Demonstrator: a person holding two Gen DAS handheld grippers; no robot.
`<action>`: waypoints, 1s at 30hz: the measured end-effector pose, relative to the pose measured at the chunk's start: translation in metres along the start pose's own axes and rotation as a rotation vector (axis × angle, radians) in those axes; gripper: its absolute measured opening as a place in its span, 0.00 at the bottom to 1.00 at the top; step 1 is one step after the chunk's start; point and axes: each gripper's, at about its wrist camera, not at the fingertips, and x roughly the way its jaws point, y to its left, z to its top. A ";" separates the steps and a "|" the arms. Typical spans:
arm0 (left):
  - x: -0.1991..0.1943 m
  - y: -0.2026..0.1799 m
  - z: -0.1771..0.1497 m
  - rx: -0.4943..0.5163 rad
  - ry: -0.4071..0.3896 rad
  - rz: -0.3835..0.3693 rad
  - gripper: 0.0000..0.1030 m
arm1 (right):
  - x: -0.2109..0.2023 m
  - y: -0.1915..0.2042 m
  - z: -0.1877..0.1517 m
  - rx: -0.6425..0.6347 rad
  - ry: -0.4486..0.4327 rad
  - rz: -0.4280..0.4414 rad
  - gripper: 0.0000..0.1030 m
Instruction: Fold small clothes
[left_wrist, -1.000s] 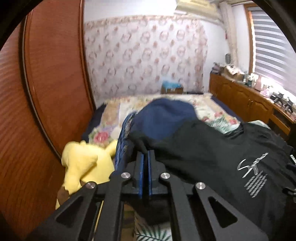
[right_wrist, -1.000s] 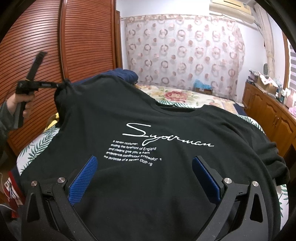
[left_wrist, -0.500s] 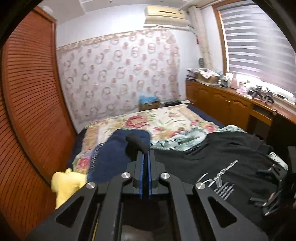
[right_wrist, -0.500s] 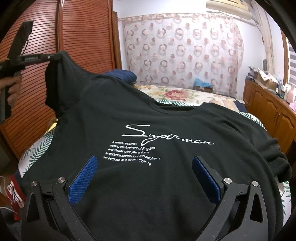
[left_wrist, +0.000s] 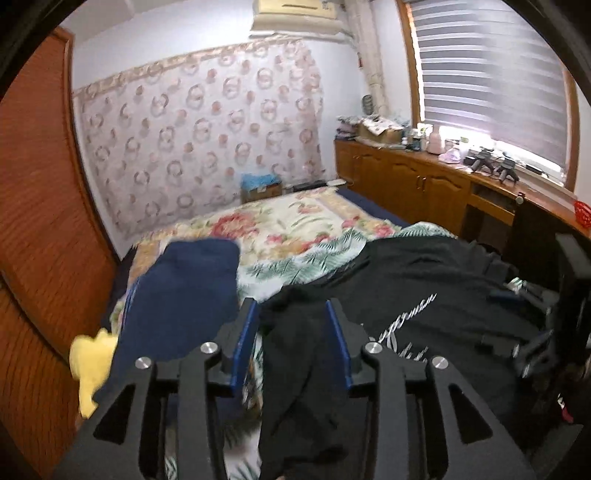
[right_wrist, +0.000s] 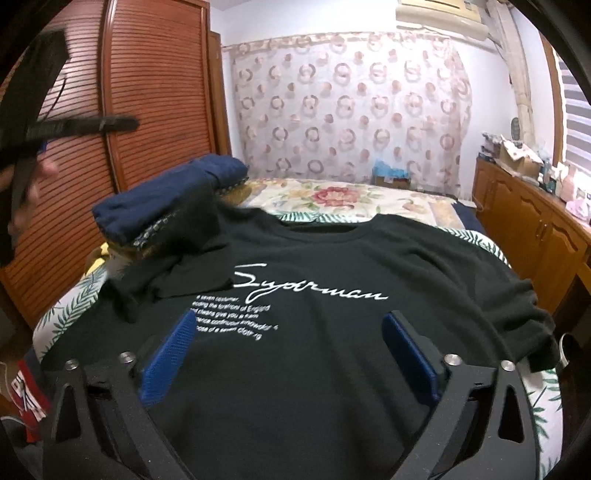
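Black T-shirt (right_wrist: 314, 314) lies print-up across the bed (right_wrist: 332, 199), centre frame, its left sleeve (left_wrist: 295, 369) dropped inward between the opening left gripper (left_wrist: 291, 332) jaws; right gripper (right_wrist: 288, 347), wide, slightly closing, empty, hovers.

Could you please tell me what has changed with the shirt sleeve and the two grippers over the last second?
The left hand-held gripper lifted the black T-shirt's sleeve, carried it inward over the chest and is opening; the sleeve now lies folded beside the white lettering. The right hand-held gripper, empty above the shirt, is closing slightly. The navy garment stayed put.
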 end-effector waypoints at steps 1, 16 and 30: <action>0.002 0.002 -0.010 -0.014 0.005 0.004 0.37 | 0.001 -0.002 0.002 0.003 0.003 0.008 0.89; 0.041 0.021 -0.114 -0.084 0.181 0.048 0.39 | 0.084 0.028 0.042 -0.119 0.186 0.168 0.54; 0.064 0.033 -0.132 -0.113 0.289 0.039 0.46 | 0.168 0.069 0.035 -0.223 0.345 0.221 0.23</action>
